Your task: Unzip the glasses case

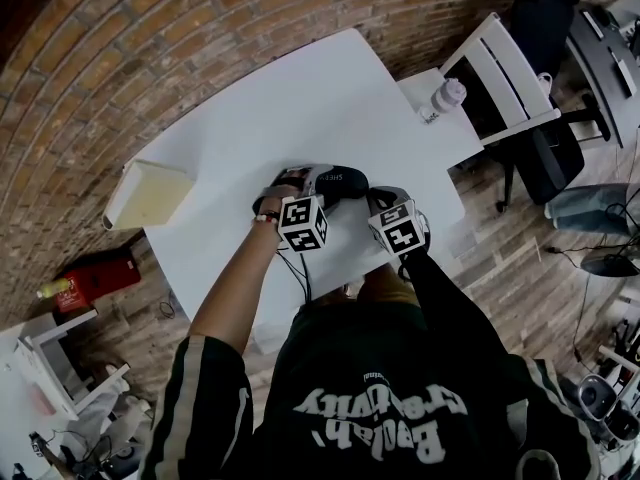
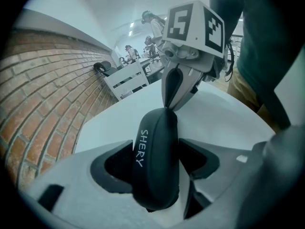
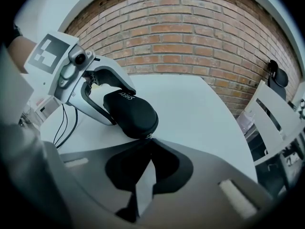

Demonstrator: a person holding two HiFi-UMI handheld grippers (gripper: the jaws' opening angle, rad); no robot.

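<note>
Black and rounded, the glasses case (image 1: pixel 345 178) lies on the white worktop (image 1: pixel 300 98) in the head view, close to the edge where the person stands. The left gripper (image 1: pixel 312 181) reaches it from the left and the right gripper (image 1: pixel 370 193) meets its right-hand end, their marker cubes side by side just below. A cream box (image 1: pixel 152 194) sits at the worktop's left edge, and a white bottle (image 1: pixel 447 95) stands at the far right corner next to a white chair (image 1: pixel 500 63). A brick wall (image 1: pixel 150 48) runs behind.

In the left gripper view, the case fills the gap between the jaws, clamped across its width with both pads pressed to its sides, and the white lettering SHERY runs along its top. At its far end the right gripper's tips come down to a single point that touches the case.

From the right gripper view, the jaws are pinched fully together. Their joined tips rest against the near end of the case, where a small metal glint shows at the seam — whether the zip pull sits between them cannot be made out. Beyond, the left gripper's white jaws grasp the other end of the case, which lies flat on the worktop and looks closed all round.
</note>
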